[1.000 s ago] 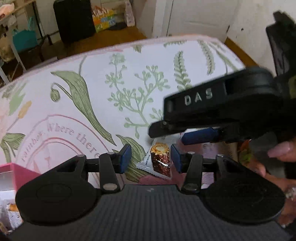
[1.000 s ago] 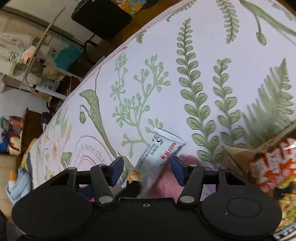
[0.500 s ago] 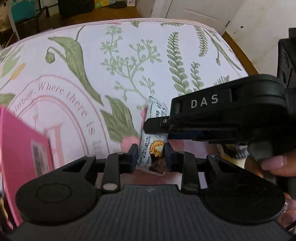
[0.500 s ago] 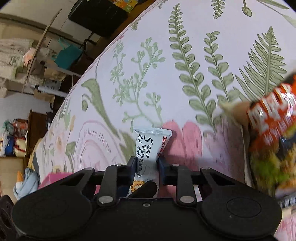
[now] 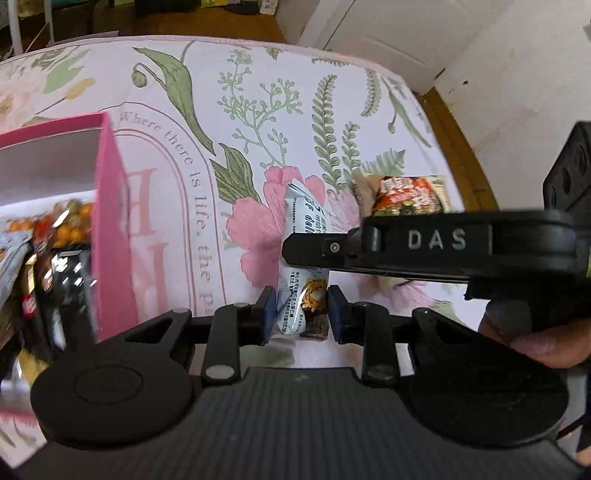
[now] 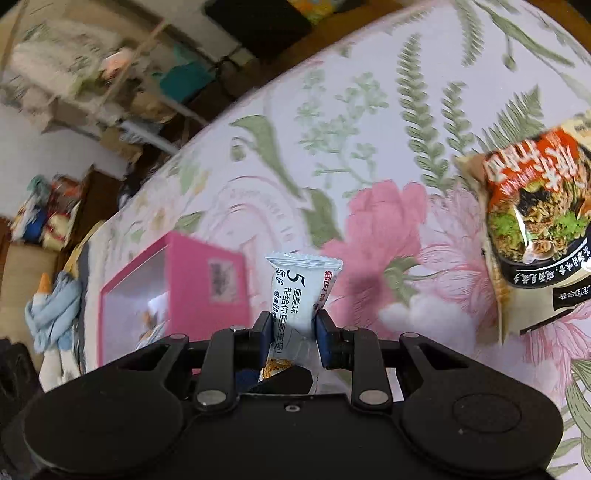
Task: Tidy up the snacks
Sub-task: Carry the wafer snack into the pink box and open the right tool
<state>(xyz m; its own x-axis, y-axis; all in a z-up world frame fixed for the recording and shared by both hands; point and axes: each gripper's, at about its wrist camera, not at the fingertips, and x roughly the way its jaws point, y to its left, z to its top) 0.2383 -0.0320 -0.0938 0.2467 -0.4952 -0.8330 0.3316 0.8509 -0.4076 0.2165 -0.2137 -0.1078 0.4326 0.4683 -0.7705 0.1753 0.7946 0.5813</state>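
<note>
A small white wafer packet [image 5: 300, 295] with blue print is lifted above the floral cloth. My left gripper [image 5: 301, 314] is shut on its near end. My right gripper [image 6: 293, 332] is shut on its middle, and the packet's top [image 6: 303, 286] sticks up past the fingers. In the left wrist view the right gripper [image 5: 295, 251] crosses the packet from the right. A pink box [image 5: 110, 236] with several snacks inside stands at left; it also shows in the right wrist view [image 6: 207, 288]. A noodle packet [image 6: 535, 229] lies on the cloth at right.
The floral tablecloth [image 5: 236, 122] covers the table. A wooden floor and a white door [image 5: 388, 33] lie beyond the table's far edge. A blue cloth [image 6: 55, 314] and room clutter [image 6: 92, 85] sit off the table at left.
Both grippers closed on the wafer packet and lifted it off the cloth. Both have swung so the pink box and the noodle packet come into view.
</note>
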